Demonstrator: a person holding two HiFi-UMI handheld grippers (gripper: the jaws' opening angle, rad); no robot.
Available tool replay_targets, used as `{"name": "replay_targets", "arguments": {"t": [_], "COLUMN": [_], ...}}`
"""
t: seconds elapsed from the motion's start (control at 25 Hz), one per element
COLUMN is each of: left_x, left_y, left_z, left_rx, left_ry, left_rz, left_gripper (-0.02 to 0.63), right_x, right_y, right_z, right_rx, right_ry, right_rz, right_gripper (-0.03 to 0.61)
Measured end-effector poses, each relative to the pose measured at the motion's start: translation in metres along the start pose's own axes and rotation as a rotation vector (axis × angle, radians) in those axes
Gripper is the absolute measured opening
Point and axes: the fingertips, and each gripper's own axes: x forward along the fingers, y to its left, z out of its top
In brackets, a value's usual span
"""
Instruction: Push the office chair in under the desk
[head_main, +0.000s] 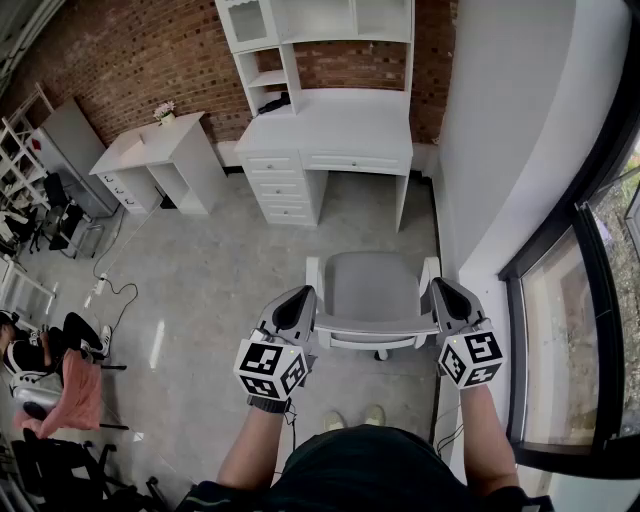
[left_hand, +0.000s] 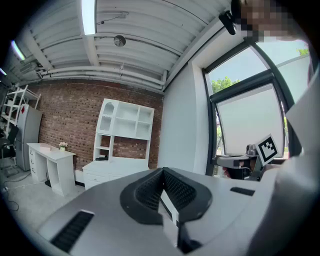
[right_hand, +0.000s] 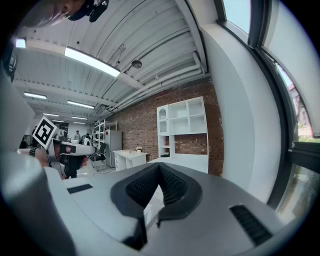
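Grey-seated office chair (head_main: 372, 288) with white arms, upright on floor (head_main: 225, 290), facing white desk (head_main: 335, 135). Pulled out, well apart from kneehole right of drawer stack (head_main: 285, 190). Desk against brick wall (head_main: 150, 50), shelf hutch (head_main: 320, 25) on top.

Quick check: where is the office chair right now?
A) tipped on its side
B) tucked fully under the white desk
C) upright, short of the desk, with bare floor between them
C: the office chair stands upright, with grey floor showing between it and the white desk.
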Motion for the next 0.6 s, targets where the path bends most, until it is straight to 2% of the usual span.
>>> {"name": "replay_targets", "arguments": {"t": [0.44,0.6], "left_x": [0.002,0.004], "left_y": [-0.009,-0.022], "left_z": [-0.005,-0.011], "left_rx": [-0.003,0.007], "left_ry": [0.009,-0.011], "left_rz": [-0.01,-0.108], "left_gripper": [0.006,0.006], "right_x": [-0.003,-0.005], "right_y": [0.001,0.001], "right_z": [-0.004,-0.005], "right_rx": [0.005,0.017], "right_ry": [0.008,-0.009], "right_rz": [0.016,0.047], "right_gripper": [0.003,0.005]}}
